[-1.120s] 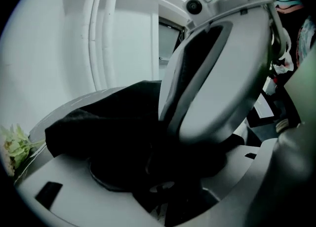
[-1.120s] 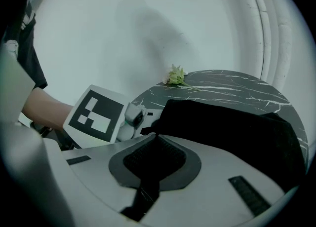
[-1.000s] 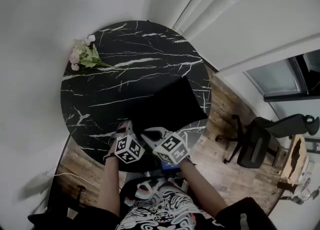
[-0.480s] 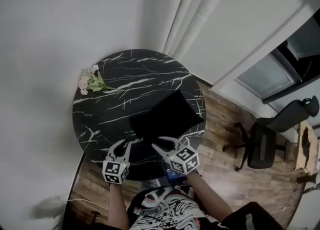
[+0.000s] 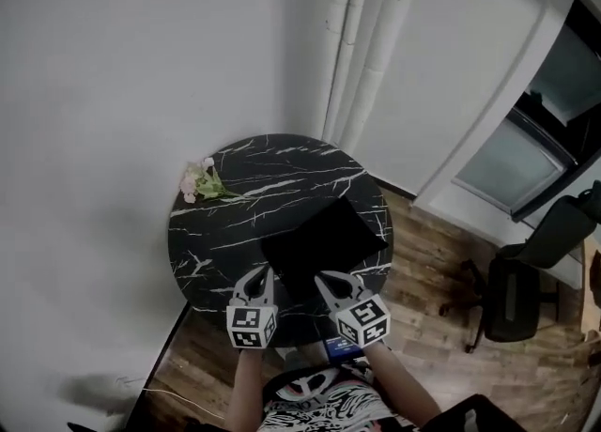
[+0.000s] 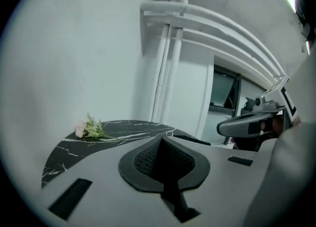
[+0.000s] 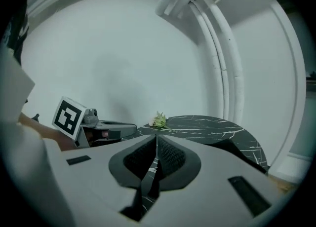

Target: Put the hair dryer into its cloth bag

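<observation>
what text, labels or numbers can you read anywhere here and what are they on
No readable words, brands or numbers in any view.
Marker cubes on the left gripper and right gripper: square black-and-white code patterns only, no letters.
Person's patterned shirt: print too small and blurred to read.

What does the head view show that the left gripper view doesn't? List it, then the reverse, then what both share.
Head view only: the wood floor and the person's forearms. Left gripper view only: the left hand-held gripper close up, its textured pads shut together with nothing between. Both: the round marble table, the flowers, the white wall pipes and the right hand-held gripper.
</observation>
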{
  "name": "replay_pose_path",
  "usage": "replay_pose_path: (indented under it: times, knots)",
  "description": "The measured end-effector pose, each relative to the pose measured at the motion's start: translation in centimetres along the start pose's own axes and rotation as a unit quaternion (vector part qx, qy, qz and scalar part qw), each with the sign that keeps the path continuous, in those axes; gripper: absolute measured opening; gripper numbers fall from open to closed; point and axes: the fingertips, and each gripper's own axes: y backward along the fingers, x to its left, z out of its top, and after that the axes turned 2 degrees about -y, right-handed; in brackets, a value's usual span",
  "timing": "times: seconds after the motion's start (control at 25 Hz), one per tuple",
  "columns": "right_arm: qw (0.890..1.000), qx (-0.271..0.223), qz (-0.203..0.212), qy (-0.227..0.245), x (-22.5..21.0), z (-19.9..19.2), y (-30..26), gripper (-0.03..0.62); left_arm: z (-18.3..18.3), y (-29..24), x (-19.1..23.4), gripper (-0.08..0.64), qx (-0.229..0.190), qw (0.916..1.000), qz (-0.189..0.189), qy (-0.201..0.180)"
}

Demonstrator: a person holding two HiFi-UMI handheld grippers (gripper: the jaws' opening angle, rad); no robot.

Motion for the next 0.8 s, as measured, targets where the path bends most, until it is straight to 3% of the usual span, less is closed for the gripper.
replay_pose_path:
  times: [0.2,0.36,0.52,0.64,0.8]
  knots:
    - [1.000,-0.011,-0.013,0.013,0.0,-0.3,4.4,0.023,0.1,2.4,-4.7,0.014,0.017,0.9998,0.001,-0.009]
    - [0.999,-0.018,-0.022,0.026,-0.1,-1.2,7.8,0.021,-0.4,5.1,-8.1,0.014,0.039,0.9969,0.035,-0.058]
    - [0.997,-0.011,-0.012,0.082,1.5,-1.8,10.8,0.021,0.4,9.5,-10.5,0.014,0.008,0.9943,0.082,-0.068]
    - [0.996,-0.021,-0.004,0.082,2.3,-2.0,12.3,0.021,0.7,11.9,-11.4,0.014,-0.016,0.9918,0.108,-0.066]
    - [0.997,-0.027,-0.007,0.079,2.4,-2.0,14.0,0.020,0.9,13.2,-12.1,0.014,-0.024,0.9915,0.115,-0.055]
